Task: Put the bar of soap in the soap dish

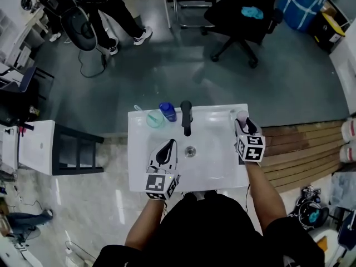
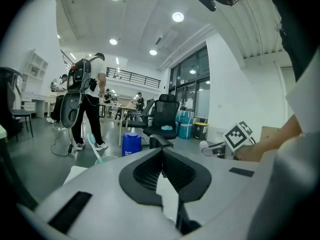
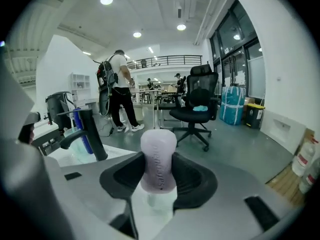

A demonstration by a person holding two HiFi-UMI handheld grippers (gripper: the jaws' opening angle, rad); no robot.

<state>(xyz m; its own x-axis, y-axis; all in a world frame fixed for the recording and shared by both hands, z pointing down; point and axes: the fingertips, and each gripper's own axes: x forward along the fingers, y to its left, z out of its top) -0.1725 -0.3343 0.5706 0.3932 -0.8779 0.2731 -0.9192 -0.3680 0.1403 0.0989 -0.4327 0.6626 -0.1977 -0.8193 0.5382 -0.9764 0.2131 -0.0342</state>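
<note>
**A:** Where is the bar of soap [image 3: 158, 149]?

**B:** It stands on end in the right hand-held gripper [image 3: 160, 181], whose jaws are clamped on its two broad faces. The rounded top rises above the pads. In the head view this gripper [image 1: 243, 122] sits over the back right corner of the white worktop [image 1: 139, 166], to the right of the black tap [image 1: 187, 115].

**A:** And the other one?

**B:** The left hand-held gripper [image 2: 162, 156] has its jaws closed together with nothing between them. It hangs over the front left of the basin [image 1: 211, 149].

**A:** How will the soap behave?

**B:** It is pale lilac and smooth, with lettering pressed into one face. It looks stiff and fairly light. It is probably slippery, more so if wet, and soft enough for a hard squeeze to dent it. Gripping across the flat faces near the middle, as now, seems the safest place. A hold near the rounded ends could let it shoot out.

**A:** Is the soap dish in sight?

**B:** Not clearly. Something pale shows just under the soap in the right gripper view, but it can't be identified.
</note>
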